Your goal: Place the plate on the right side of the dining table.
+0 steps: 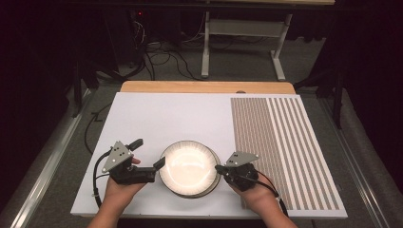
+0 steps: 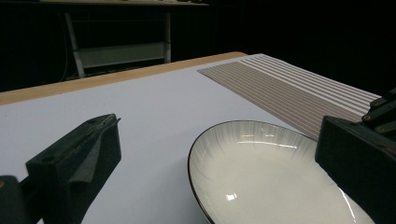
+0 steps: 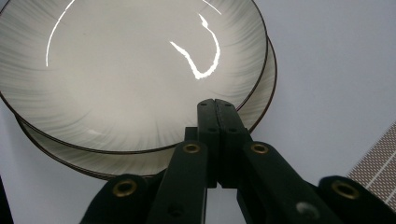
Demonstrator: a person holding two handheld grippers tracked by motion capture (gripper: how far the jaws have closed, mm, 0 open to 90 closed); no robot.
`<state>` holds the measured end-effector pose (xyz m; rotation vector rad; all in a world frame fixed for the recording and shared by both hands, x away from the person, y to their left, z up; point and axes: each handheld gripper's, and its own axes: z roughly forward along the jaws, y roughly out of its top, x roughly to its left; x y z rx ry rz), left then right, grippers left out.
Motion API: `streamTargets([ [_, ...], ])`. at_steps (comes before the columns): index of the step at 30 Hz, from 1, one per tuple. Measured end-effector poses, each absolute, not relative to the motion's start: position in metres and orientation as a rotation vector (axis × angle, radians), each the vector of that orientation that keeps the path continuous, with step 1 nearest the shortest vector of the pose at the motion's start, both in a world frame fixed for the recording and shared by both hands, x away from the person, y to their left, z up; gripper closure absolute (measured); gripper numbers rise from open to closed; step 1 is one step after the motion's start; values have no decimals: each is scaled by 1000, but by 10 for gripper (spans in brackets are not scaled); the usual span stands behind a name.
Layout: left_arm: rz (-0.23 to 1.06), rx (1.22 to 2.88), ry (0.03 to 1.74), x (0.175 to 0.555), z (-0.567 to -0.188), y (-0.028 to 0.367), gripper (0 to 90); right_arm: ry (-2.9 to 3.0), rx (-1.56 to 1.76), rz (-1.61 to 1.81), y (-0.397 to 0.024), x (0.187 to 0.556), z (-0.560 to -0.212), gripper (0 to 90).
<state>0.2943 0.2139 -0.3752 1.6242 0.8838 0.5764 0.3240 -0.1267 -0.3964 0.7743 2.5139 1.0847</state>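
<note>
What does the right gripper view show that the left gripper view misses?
Only the right gripper view shows a second plate stacked under the top plate, and its shut jaws meeting at that plate's rim. Only the left gripper view shows the striped mat, the table's wooden edge and wide-open jaws. Both share the top plate and the white tabletop.

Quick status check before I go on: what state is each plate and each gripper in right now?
Top plate: empty, glossy, stacked slightly off-centre on the one below.
Bottom plate: flat on the white board, its rim peeking out beneath.
Left gripper: jaws wide open, one jaw at the top plate's rim.
Right gripper: jaws shut together at the plates' edge; whether it grips anything is unclear.
</note>
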Motion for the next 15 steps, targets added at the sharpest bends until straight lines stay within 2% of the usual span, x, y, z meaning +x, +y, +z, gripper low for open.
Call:
streamTargets([
  [15,575,1616,889,294,-375,216,9,2518,745,1087,-112,323,-399,900],
])
